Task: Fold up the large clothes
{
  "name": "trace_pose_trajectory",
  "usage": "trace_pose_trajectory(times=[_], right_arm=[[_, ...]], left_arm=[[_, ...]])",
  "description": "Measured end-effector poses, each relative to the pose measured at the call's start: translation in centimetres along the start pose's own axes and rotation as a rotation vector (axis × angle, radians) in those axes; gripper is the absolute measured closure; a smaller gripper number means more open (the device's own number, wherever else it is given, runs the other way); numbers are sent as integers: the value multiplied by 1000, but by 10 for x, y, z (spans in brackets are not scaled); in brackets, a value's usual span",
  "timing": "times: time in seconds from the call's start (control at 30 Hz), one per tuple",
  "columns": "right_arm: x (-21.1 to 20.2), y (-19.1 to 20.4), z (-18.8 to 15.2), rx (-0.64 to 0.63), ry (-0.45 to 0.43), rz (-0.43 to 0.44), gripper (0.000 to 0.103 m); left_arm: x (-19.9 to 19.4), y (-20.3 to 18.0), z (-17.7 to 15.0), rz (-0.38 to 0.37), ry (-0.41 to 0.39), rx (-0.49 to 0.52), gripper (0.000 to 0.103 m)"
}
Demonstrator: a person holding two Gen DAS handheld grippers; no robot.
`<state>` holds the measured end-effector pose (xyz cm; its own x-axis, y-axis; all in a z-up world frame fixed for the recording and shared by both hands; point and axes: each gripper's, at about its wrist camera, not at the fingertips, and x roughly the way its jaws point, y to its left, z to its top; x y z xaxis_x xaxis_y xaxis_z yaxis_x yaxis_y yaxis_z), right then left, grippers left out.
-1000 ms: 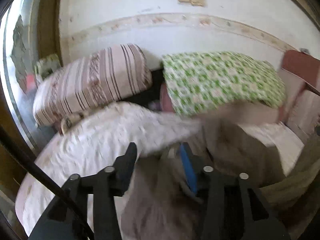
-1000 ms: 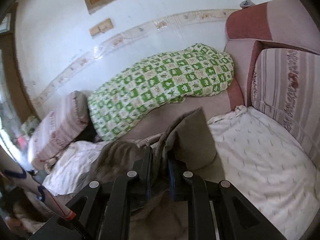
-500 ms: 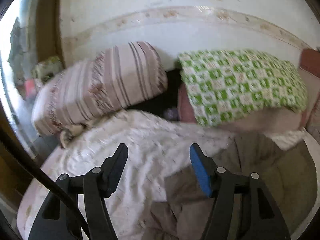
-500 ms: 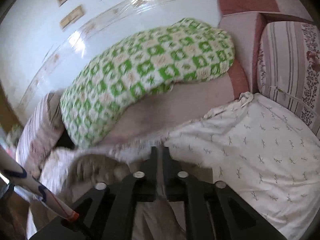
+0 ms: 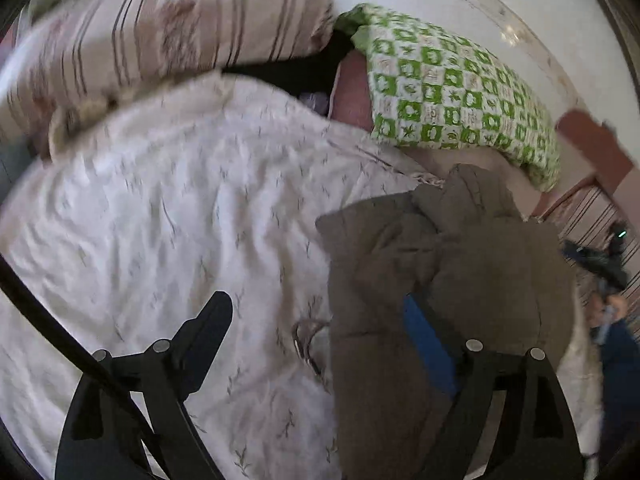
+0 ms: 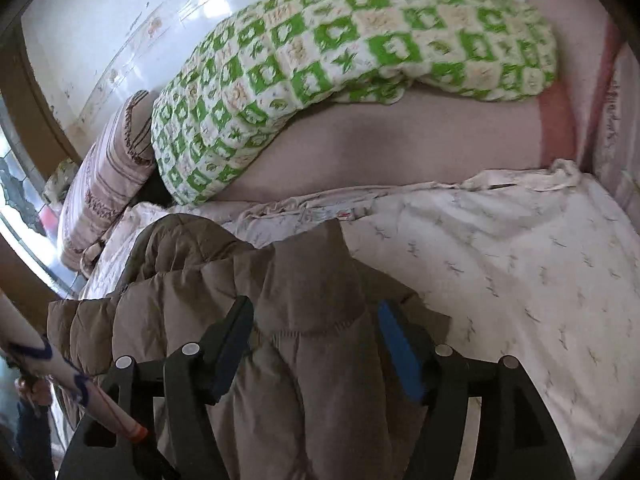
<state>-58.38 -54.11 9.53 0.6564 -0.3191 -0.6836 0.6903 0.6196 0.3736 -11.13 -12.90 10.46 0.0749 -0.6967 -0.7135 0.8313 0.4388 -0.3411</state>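
A brown quilted jacket [image 5: 440, 264] lies bunched on a white patterned bedsheet [image 5: 168, 208]. In the left wrist view my left gripper [image 5: 316, 312] is open, with its right finger over the jacket's left edge and its left finger over bare sheet. In the right wrist view the jacket [image 6: 248, 288] fills the lower middle, and my right gripper [image 6: 314, 316] is open just above it, its fingers straddling a raised fold without clamping it.
A green-and-white checkered blanket [image 6: 344, 52] lies on a pinkish cushion along the wall behind the jacket. A striped pillow [image 5: 160, 28] sits at the far left. The sheet [image 6: 520, 264] stretches right of the jacket. A person's arm [image 5: 616, 344] shows at the right edge.
My right gripper, shut on the jacket a second ago, has opened and let it drop. My left gripper stayed open and swung down over the sheet and jacket edge.
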Motion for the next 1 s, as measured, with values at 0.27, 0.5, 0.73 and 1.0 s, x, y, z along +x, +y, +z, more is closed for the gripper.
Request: trace_pose_trajectory(times=[0.27, 0.5, 0.73, 1.0], right_arm=[[32, -1, 0, -27, 69, 26, 85], [-5, -17, 13, 38, -123, -148, 90], [15, -30, 18, 104, -152, -380, 90], [31, -44, -2, 139, -82, -477, 50]], left_arm=[[53, -20, -4, -228, 85, 8, 50], [65, -60, 40, 77, -28, 94, 87], [106, -116, 88, 329, -85, 245, 84], [152, -113, 78, 615, 13, 328, 83]])
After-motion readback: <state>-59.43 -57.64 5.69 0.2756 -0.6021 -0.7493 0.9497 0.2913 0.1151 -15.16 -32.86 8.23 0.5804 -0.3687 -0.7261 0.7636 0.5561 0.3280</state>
